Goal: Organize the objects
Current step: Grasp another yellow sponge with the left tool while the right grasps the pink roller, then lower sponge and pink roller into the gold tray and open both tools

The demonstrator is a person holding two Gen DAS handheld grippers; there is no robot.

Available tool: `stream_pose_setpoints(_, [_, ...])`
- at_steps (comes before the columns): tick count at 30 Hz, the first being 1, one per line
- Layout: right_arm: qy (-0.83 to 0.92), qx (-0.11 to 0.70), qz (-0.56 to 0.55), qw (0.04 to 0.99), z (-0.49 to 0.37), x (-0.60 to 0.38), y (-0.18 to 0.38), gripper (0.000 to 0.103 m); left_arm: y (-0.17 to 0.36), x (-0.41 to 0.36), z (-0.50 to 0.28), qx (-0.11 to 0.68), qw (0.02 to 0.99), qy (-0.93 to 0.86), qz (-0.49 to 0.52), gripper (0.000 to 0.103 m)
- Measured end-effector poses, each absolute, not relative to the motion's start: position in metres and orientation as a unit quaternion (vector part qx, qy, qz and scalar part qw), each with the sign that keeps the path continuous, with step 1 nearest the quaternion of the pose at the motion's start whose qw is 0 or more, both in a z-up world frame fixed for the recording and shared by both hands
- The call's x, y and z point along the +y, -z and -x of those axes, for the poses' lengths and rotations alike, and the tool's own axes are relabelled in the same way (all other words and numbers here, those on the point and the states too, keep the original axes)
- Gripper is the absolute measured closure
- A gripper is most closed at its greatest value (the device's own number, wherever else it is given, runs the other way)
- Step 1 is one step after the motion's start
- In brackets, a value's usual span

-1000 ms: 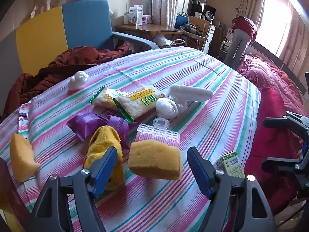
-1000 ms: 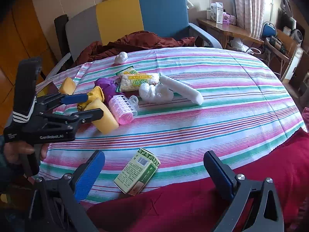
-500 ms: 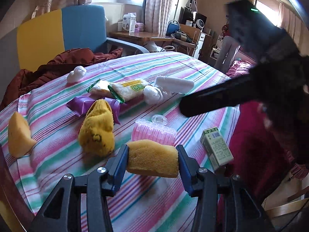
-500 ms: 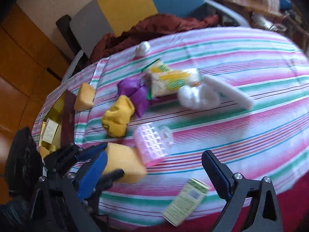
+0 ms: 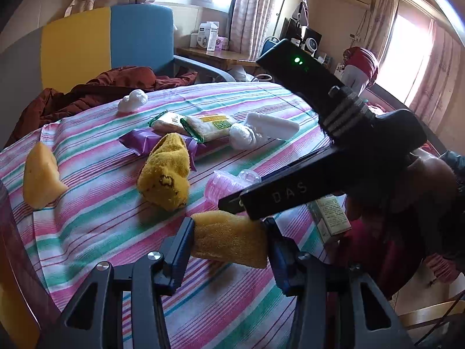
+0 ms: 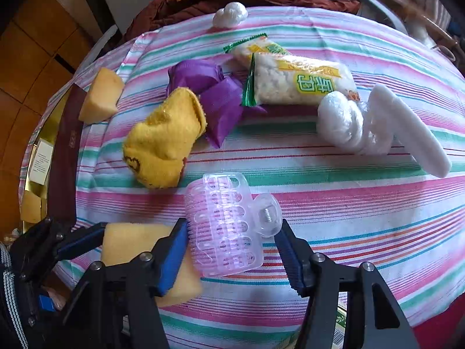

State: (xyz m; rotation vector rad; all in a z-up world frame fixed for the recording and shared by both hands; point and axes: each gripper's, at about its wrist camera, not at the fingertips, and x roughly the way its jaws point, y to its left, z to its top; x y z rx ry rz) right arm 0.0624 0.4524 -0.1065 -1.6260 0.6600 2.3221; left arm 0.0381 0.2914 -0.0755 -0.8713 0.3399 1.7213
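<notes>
My left gripper (image 5: 229, 232) has its jaws closing, and both pads press a yellow sponge block (image 5: 229, 241) low over the striped tablecloth (image 5: 96, 221). That sponge (image 6: 130, 244) also shows at the lower left of the right wrist view. My right gripper (image 6: 232, 226) points steeply down with closing jaws around a pink hair roller (image 6: 223, 226). Its left pad touches the bristles, while a sliver of cloth shows beside the right pad. The right gripper's black housing (image 5: 290, 195) crosses the left wrist view and hides part of the roller (image 5: 223, 186).
A yellow sock (image 6: 162, 139), purple wrapper (image 6: 209, 87), snack packs (image 6: 296, 84), white plastic wads (image 6: 340, 122) and a white foam stick (image 6: 407, 125) lie further back. A second sponge wedge (image 6: 101, 96) sits left, near a gold box (image 6: 37, 157). A green carton (image 5: 328, 215) lies by the near edge.
My left gripper closed on the yellow sponge block. The right gripper swung from the green carton over to the pink roller, tilted down, and its jaws narrowed around it.
</notes>
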Motion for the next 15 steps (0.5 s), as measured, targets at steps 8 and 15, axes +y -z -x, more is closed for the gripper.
stream_pose_setpoints(8, [-0.815,0.262,0.490,0.166,-0.097,0.470,0.080,0.043,0.059,0.256,-0.039,0.122,0.541,-0.747,0.367,0.055])
stream_pose_setpoints(15, [-0.850,0.251,0.444,0.135,-0.098,0.446,0.037,0.043,0.024,0.190,-0.021,0.066,0.485,-0.800,0.347,0.055])
